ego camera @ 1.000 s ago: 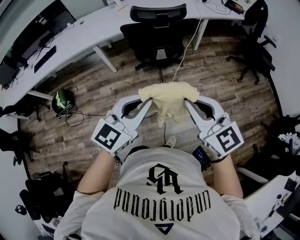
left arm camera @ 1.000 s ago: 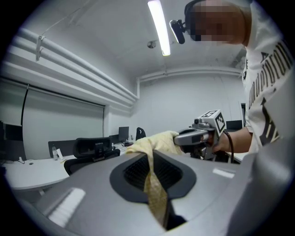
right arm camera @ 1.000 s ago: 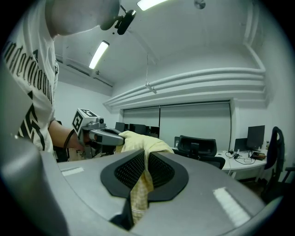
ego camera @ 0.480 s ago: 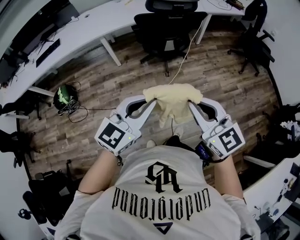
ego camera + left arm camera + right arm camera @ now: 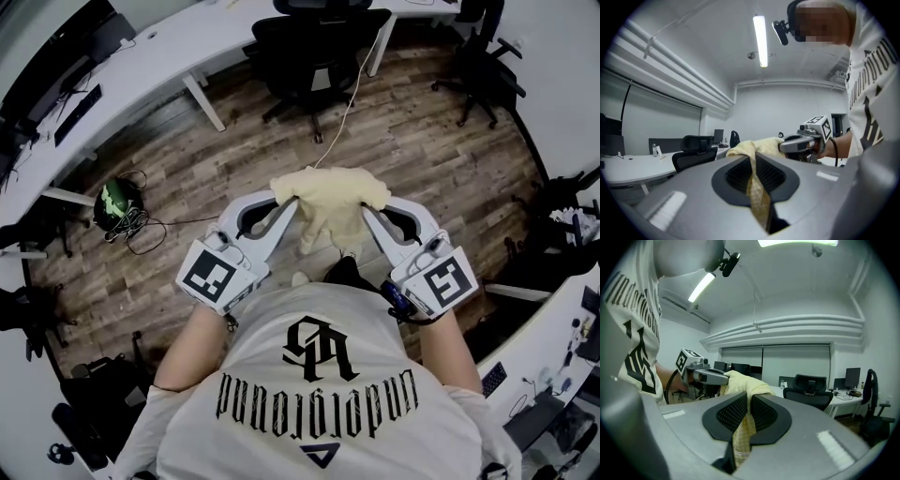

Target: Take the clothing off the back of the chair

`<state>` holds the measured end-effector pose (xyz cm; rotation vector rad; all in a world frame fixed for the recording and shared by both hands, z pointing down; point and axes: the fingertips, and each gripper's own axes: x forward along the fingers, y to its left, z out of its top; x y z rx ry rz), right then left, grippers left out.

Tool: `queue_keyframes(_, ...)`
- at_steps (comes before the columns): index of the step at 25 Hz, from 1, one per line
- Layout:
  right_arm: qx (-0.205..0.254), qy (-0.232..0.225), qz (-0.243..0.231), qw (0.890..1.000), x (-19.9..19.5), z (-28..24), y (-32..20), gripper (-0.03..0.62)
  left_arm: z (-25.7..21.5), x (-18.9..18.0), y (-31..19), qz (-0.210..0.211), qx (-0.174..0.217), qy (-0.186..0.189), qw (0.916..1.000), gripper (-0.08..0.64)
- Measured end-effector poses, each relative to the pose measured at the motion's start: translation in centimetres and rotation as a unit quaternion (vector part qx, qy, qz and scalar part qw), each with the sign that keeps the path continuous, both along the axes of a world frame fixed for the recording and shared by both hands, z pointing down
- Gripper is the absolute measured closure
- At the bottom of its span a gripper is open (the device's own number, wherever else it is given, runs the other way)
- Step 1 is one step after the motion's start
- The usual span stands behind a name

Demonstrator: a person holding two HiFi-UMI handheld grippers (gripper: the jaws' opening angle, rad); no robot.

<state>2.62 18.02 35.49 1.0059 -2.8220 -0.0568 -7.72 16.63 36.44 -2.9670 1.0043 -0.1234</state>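
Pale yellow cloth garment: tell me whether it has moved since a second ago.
Yes: the pale yellow cloth garment has drawn back from the black office chair.

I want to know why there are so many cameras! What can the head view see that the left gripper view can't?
Only the head view shows the wooden floor and the green thing with cables on it. Only the left gripper view shows the ceiling light and, close up, the left gripper shut on the yellow clothing. Both show that clothing, the right gripper holding it and a black chair.
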Motion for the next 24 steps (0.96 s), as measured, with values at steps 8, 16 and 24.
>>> queue_keyframes(8, 0.003, -0.001, 0.006, 1.000, -0.9, -0.3, 1.6, 0.566, -0.2, -0.8, 1.3, 0.014, 0.001, -0.001, 0.9999, 0.492)
queue_keyframes(16, 0.008, 0.000, 0.009, 1.000, -1.4, -0.2, 2.6, 0.566, 0.0, -1.2, 2.2, 0.015, -0.003, -0.001, 0.9999, 0.492)
queue_keyframes(24, -0.002, -0.001, 0.010, 1.000, -2.8, 0.3, 3.0, 0.566, 0.2, -2.5, 2.3, 0.011, -0.009, -0.001, 0.9999, 0.492)
